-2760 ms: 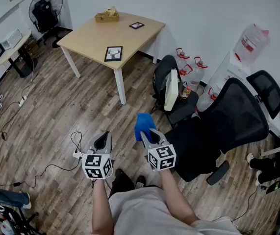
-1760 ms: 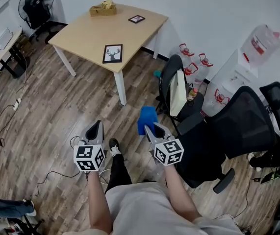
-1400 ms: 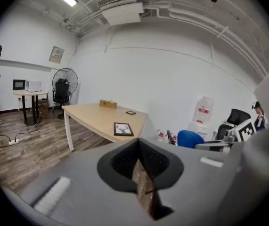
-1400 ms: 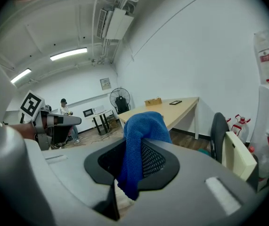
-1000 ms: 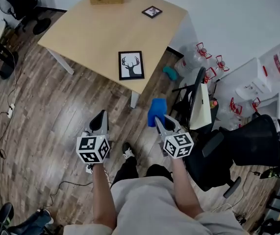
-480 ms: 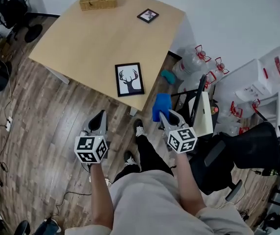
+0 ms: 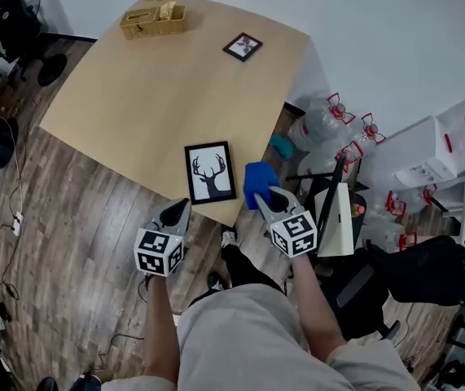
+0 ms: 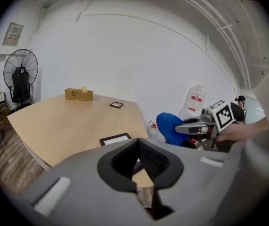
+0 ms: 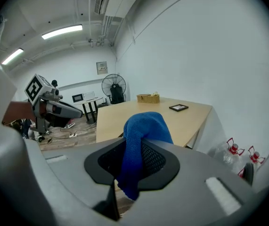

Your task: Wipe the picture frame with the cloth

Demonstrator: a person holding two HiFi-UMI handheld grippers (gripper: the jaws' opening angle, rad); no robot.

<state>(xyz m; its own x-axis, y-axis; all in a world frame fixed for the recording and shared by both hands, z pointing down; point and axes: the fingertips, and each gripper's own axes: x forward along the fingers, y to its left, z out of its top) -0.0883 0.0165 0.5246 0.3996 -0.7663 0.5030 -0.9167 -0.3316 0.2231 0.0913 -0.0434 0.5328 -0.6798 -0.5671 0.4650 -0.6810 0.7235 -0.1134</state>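
Observation:
The black picture frame with a deer print [image 7: 210, 172] lies flat near the front edge of the light wooden table [image 7: 134, 104]. My right gripper [image 7: 265, 199] is shut on a blue cloth [image 7: 259, 182], which hangs just right of the frame at the table's corner. In the right gripper view the cloth [image 9: 141, 140] droops over the jaws. My left gripper [image 7: 175, 215] is shut and holds nothing, just below the frame's lower left corner. The left gripper view shows the frame [image 8: 115, 139] on the table and the cloth [image 8: 172, 127] to the right.
A small dark frame [image 7: 243, 46] and a wicker basket [image 7: 153, 21] sit at the table's far side. Water jugs [image 7: 342, 133] and an office chair [image 7: 338, 218] crowd the right. A fan [image 7: 8, 10] stands far left. Cables lie on the wood floor [image 7: 20, 218].
The person has walked up to the table, so the deer frame is much nearer. Both grippers moved forward to the table's front edge. The cloth has stayed in the right gripper.

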